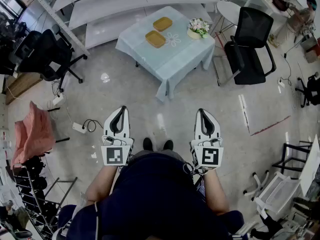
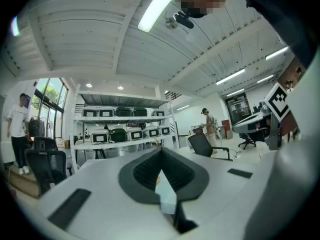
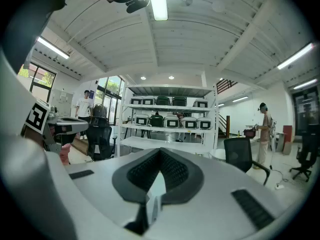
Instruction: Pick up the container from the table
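Two flat yellow containers, one [image 1: 162, 23] farther back and one [image 1: 155, 38] closer, lie on a small table with a pale blue cloth [image 1: 175, 56] across the floor ahead of me. My left gripper [image 1: 121, 108] and right gripper [image 1: 202, 111] are held side by side at waist height, well short of the table. Both point toward it with jaws closed tip to tip and nothing in them. In the left gripper view the left gripper [image 2: 161, 149] shows its dark pads together. The right gripper [image 3: 160, 150] looks the same in its own view. Neither gripper view shows the containers.
A flower pot [image 1: 198, 28] stands at the table's right corner. Black office chairs stand to the right [image 1: 247, 46] and left [image 1: 47, 54] of the table. A power strip with cable [image 1: 79, 128] lies on the floor at left. White shelving [image 3: 167, 121] fills the far wall.
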The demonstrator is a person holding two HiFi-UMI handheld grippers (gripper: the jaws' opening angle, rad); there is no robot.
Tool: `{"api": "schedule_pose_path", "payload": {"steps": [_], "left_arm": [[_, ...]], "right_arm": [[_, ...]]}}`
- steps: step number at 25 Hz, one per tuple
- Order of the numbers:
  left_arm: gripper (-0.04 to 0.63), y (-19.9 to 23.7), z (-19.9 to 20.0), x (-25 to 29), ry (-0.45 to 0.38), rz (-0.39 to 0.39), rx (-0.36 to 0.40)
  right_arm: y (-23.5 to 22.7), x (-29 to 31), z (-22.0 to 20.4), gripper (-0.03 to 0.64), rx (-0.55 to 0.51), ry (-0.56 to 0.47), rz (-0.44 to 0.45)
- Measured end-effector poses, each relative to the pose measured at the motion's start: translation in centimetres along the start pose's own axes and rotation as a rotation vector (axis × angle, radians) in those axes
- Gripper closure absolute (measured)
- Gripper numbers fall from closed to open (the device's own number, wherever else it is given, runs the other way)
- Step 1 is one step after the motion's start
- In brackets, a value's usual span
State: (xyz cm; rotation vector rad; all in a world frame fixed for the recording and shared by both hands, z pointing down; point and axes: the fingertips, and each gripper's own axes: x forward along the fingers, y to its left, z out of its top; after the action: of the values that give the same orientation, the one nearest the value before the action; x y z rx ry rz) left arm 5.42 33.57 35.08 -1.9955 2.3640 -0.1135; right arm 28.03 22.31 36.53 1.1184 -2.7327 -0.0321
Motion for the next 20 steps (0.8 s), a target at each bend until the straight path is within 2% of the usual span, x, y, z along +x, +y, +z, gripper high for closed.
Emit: {"api": "schedule_pose_path", "payload": {"steps": [5, 8, 15, 20], "left_arm": [[0.591, 0.00, -0.37, -0.20, 0.005, -0.017, 0.055], [0.591, -0.02, -0.08, -0.18, 0.001, -0.012, 0.033], [0.591, -0.18, -0.05, -0.17, 0.010, -0.016, 0.045], [0.591, -0.54, 0.47, 0.08, -0.021, -0.027, 0.018]], "right_arm": [[-0.04, -0.19, -0.03, 0.621, 0.003, 0.006, -0.005], [0.02, -0.23, -0.06, 0.621, 0.004, 0.007, -0.006], [0.02, -0.38, -0.05, 0.621, -0.002, 0.006, -0.008], [0.24, -0.41, 0.15, 0.620, -0.017, -0.002, -0.005]]}}
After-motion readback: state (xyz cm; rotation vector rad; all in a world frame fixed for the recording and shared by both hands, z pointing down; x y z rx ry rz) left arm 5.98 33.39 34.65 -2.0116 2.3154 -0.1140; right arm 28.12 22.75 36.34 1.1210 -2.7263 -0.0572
